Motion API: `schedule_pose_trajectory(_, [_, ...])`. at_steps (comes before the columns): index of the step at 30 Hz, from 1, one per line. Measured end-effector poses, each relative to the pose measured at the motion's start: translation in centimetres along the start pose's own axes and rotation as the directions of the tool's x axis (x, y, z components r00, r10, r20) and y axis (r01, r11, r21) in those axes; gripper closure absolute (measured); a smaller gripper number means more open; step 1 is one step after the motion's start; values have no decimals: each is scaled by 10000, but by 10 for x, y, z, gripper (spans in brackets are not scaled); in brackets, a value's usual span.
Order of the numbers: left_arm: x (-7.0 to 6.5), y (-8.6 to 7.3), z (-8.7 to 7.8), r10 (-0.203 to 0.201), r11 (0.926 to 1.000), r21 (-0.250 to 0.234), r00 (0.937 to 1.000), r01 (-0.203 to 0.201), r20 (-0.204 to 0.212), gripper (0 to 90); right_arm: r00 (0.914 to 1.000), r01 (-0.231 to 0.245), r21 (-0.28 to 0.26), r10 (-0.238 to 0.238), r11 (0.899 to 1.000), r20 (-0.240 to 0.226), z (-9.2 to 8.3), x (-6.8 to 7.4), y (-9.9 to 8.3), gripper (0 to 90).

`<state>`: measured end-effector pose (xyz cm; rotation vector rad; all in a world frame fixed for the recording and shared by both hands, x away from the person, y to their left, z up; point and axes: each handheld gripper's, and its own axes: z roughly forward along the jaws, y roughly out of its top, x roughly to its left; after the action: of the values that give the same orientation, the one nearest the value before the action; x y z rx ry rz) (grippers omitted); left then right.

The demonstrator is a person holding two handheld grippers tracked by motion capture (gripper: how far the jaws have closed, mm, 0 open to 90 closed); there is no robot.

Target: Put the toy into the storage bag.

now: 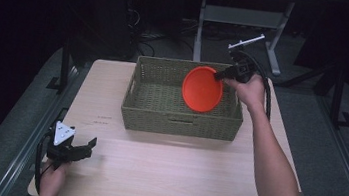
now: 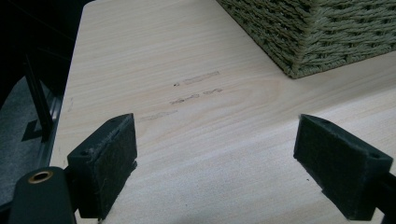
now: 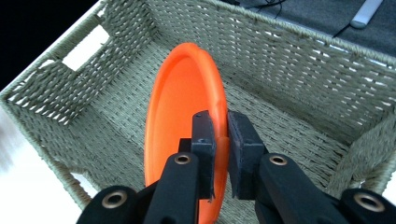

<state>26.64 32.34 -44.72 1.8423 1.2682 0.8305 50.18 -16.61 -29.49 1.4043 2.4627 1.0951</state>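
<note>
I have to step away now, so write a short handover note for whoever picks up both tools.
Right tool: shut on the rim of the orange plate, holding it on edge over the inside of the wicker basket.
Left tool: open, nothing held, low at the table's near left corner.
Done: plate picked up and brought to the basket.
Left: lower the plate in, release, withdraw.

The right gripper [image 1: 221, 75] is being held out on an extended forearm, jaws clamped tight. The left gripper [image 1: 87, 146] is being kept low near the person's side, jaws standing wide apart.
</note>
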Motion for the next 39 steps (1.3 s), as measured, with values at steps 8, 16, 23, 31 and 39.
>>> schedule_pose_trajectory(8, [-1,0,0,9,10000,11,10000,-9,16,128,9998,-57,312,52,9995,166,13,-3,-5,817])
schedule_pose_trajectory(16, [0,0,0,54,10000,59,10000,-54,-10,128,9999,0,446,-6,9990,130,23,-3,-8,817])
schedule_pose_trajectory(23, [0,0,0,21,10000,46,10000,-21,-9,128,9999,-63,679,54,9977,131,29,-1,-10,817])
schedule_pose_trajectory(31, [1,0,0,49,10000,52,10000,-49,-23,128,9996,-189,1002,168,9948,221,40,-2,-13,816])
schedule_pose_trajectory(39, [1,1,0,24,10000,15,10000,-24,-22,128,9997,74,1406,-107,9900,225,54,2,-14,816])
